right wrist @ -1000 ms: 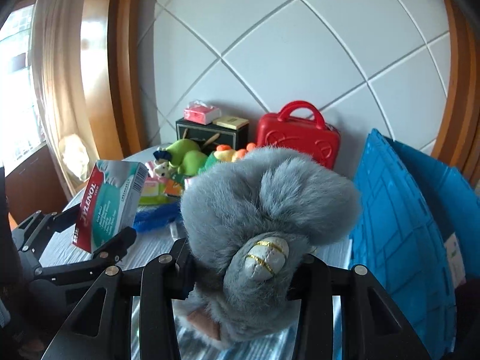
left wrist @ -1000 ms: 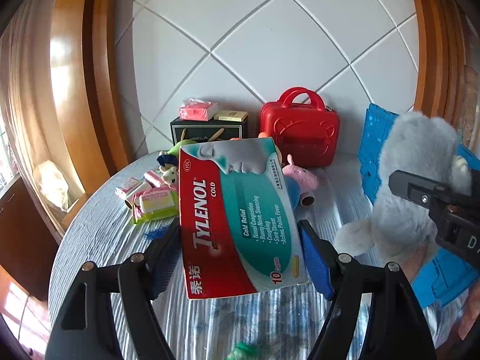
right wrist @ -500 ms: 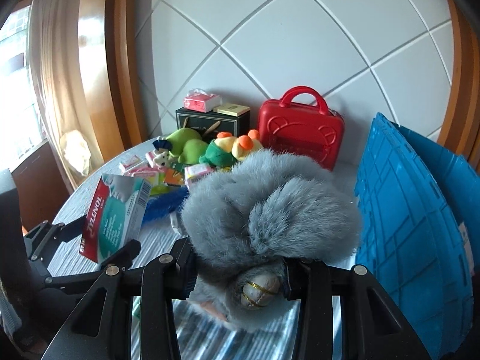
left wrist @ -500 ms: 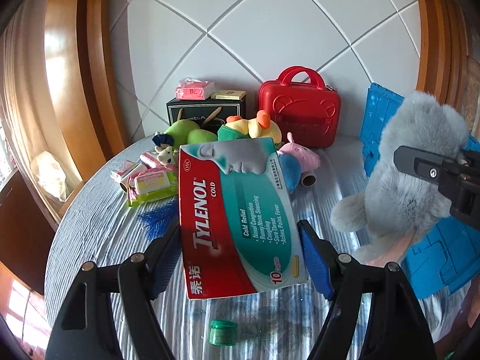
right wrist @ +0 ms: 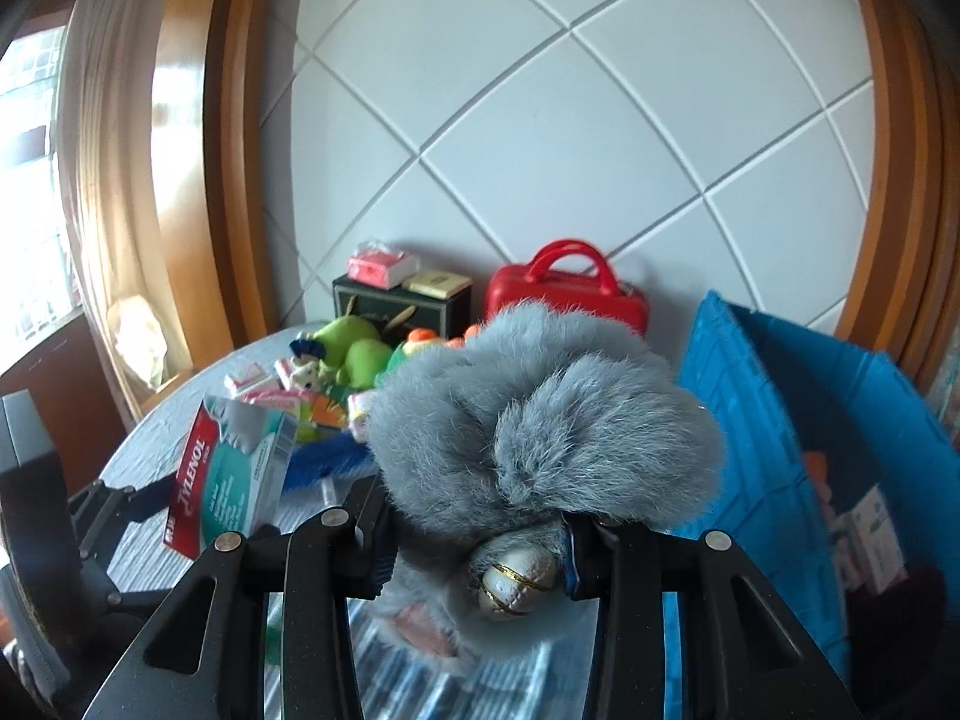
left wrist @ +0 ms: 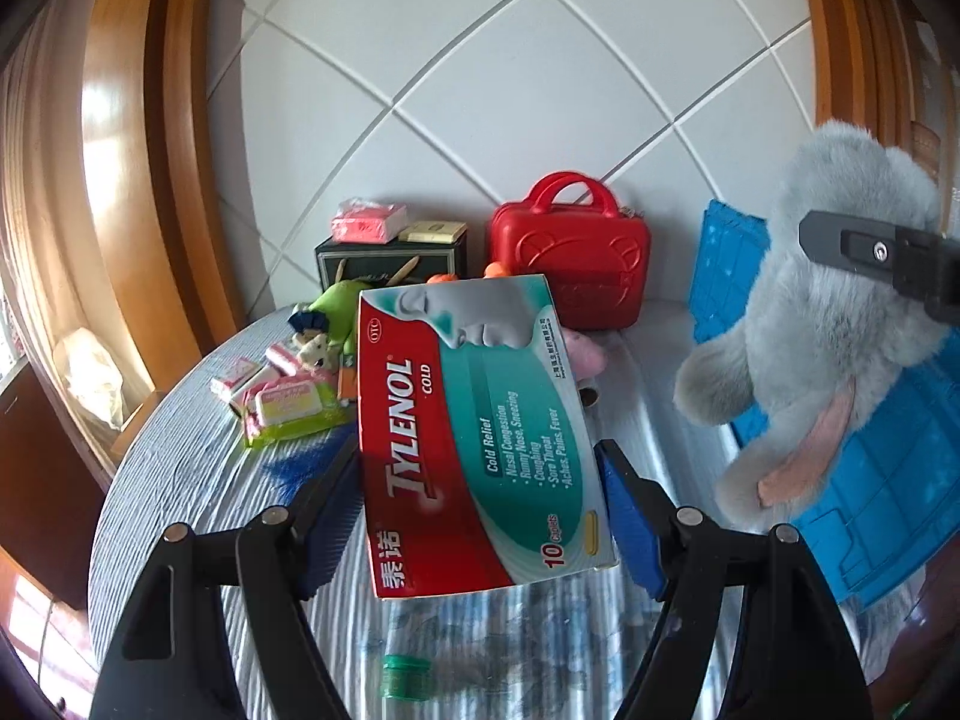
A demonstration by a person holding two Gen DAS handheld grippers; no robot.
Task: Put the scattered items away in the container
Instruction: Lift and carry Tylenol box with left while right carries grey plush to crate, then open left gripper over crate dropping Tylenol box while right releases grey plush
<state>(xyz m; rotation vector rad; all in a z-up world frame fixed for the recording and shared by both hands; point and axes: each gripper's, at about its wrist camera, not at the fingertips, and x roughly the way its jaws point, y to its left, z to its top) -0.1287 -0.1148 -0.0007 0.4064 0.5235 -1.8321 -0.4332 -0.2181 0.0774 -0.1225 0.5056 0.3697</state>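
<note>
My left gripper (left wrist: 480,510) is shut on a red and teal Tylenol box (left wrist: 474,432) and holds it above the striped table; the box also shows in the right wrist view (right wrist: 231,474). My right gripper (right wrist: 477,546) is shut on a grey plush toy (right wrist: 540,432), lifted beside the blue crate (right wrist: 780,420). In the left wrist view the plush toy (left wrist: 834,324) hangs in front of the crate (left wrist: 888,468) at the right. The crate holds some small items at its bottom.
Scattered on the table: pink wipes packs (left wrist: 288,408), green plush toys (right wrist: 354,348), a pink plush (left wrist: 585,354), a green bottle cap (left wrist: 405,675). A red toy case (left wrist: 570,258) and a black box (left wrist: 384,258) stand at the back wall.
Both grippers have risen with their loads. The grey plush toy has moved up and toward the blue crate, whose inside now shows in the right wrist view.
</note>
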